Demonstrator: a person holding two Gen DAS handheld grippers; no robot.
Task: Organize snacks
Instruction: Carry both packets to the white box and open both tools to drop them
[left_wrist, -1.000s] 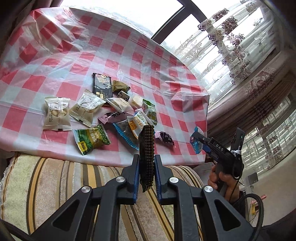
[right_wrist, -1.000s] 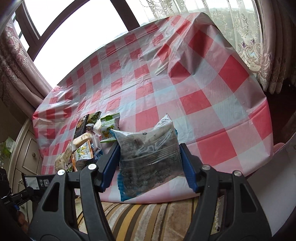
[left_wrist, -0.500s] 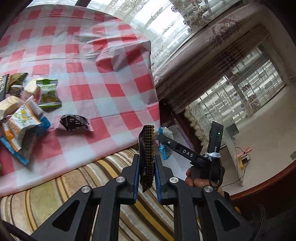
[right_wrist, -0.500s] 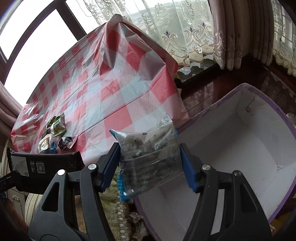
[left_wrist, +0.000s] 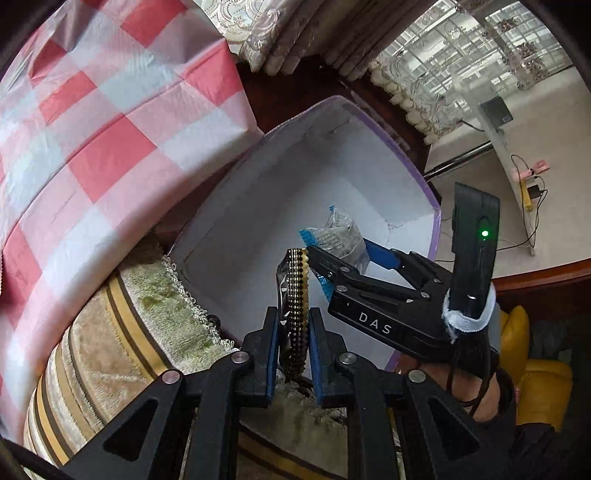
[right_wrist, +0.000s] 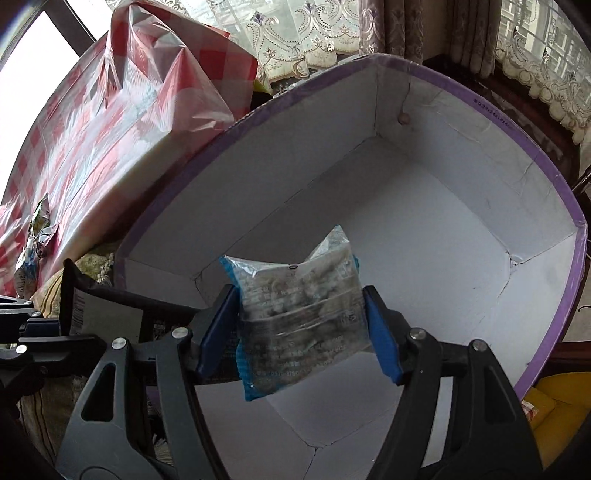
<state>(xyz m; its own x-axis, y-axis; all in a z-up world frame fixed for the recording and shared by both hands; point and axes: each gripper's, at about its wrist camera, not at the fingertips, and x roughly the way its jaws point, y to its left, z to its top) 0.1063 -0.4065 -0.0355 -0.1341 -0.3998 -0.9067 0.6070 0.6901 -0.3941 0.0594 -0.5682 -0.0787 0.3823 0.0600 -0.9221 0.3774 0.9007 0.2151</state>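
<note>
Right gripper (right_wrist: 301, 326), jaws just widening around the clear packet (right_wrist: 301, 314) mid-frame, risks snagging it above the box (right_wrist: 554, 177).

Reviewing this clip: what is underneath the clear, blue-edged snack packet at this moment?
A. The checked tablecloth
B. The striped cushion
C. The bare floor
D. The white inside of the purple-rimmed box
D: in the right wrist view the clear packet hangs between the right gripper fingers over the white floor of the purple-rimmed box.
</note>
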